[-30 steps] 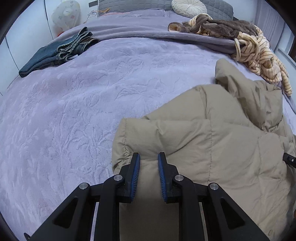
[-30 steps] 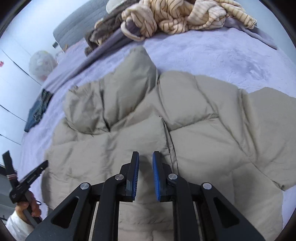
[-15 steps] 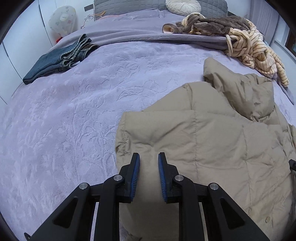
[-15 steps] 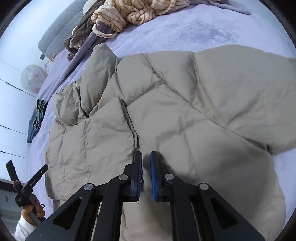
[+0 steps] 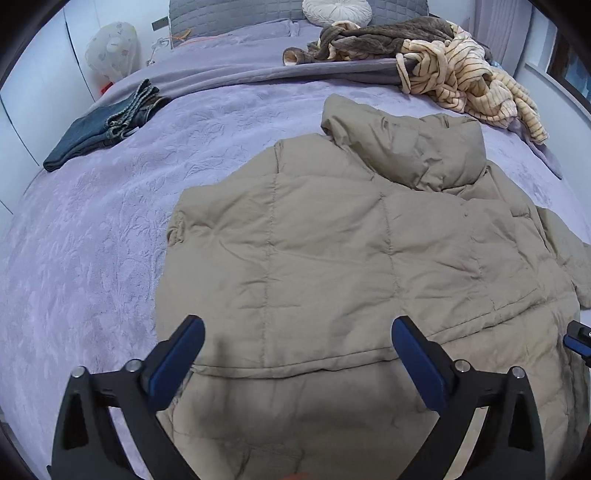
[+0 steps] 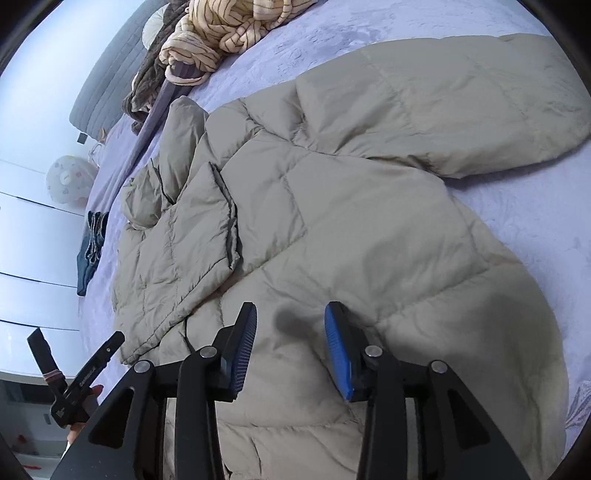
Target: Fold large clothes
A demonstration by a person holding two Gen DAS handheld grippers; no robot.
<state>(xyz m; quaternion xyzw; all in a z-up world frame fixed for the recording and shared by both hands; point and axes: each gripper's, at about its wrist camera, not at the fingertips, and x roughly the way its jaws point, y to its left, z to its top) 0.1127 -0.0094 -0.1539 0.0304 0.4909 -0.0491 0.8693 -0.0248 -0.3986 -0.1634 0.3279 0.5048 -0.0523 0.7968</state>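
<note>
Well, the bed point(image 5: 92, 240) under its lilac embossed cover carries several things besides the coat. Folded jeans point(image 5: 107, 129) lie near the left edge toward the head, and a heap of striped cream clothing point(image 5: 469, 85) tangled with a brown fleecy garment point(image 5: 388, 37) sits at the far right by the grey headboard point(image 5: 236, 9), beside a round white cushion point(image 5: 336, 11). A small white fan point(image 5: 110, 48) stands off the bed at the far left corner. None of these touches the coat or lies between it and the grippers.

The beige puffer coat point(image 5: 351, 251) is spread across the near middle and right of the bed, its left half folded in over the body, its hood or collar bunched at the far end, and one sleeve point(image 6: 443, 103) stretched out to the right over the cover.

The left gripper point(image 5: 295, 354) hangs above the coat's near hem, its jaws opening and already spread very wide, with nothing pinched between the blue pads. The right gripper point(image 6: 290, 339) hangs over the lower right panel of the coat; its jaws are opening too, roughly halfway apart, with only the fabric lying below them and nothing clasped.
</note>
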